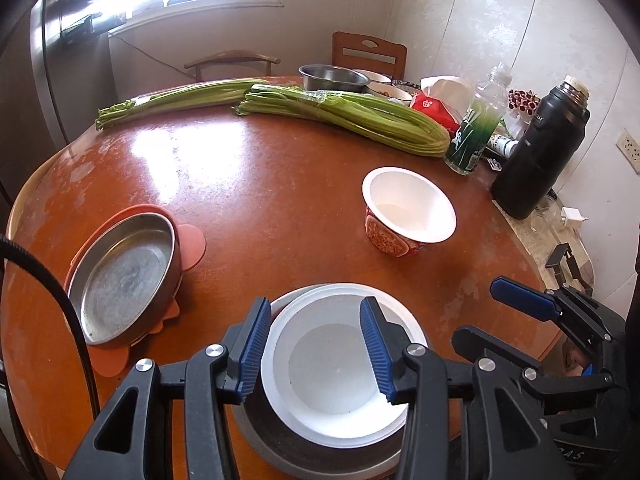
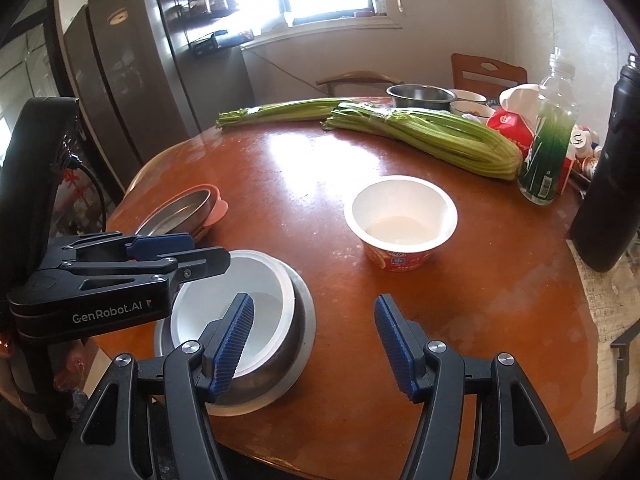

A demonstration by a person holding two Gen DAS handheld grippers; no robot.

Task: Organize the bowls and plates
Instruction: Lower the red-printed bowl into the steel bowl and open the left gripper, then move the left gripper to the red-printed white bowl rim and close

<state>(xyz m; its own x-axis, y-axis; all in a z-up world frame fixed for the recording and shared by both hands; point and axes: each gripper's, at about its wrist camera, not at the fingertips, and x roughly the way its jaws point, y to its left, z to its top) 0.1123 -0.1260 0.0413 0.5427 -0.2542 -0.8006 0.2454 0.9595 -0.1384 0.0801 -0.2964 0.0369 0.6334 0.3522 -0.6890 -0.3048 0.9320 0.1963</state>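
**Bowls half stacked, one left on the table**

Bowls are going into a stack at the near edge of the table [image 2: 460, 280]: a white bowl [image 1: 336, 368] sits nested in a steel bowl [image 2: 276, 360], which rests on a grey plate [image 2: 308, 320]. The left gripper [image 1: 316, 352] hovers over that white bowl, its blue pads apart, one outside the rim and one over the inside, neither pressing on the wall as far as I can tell. It looks like a release just after placing. The right gripper [image 2: 316, 344] is partly open and holds nothing, with bare table between its pads, just right of the stack.

A second cup bowl [image 2: 400, 220], white inside with a red printed wall, stands alone mid-table, well apart from the stack. A steel pan [image 1: 120, 280] on an orange mat [image 1: 192, 240] sits off to the left.

Next, I judge, the right gripper should reach forward to the cup bowl, pinch its rim and carry it over the stack. Its thin wall may flex, so a light grip near the rim suits.
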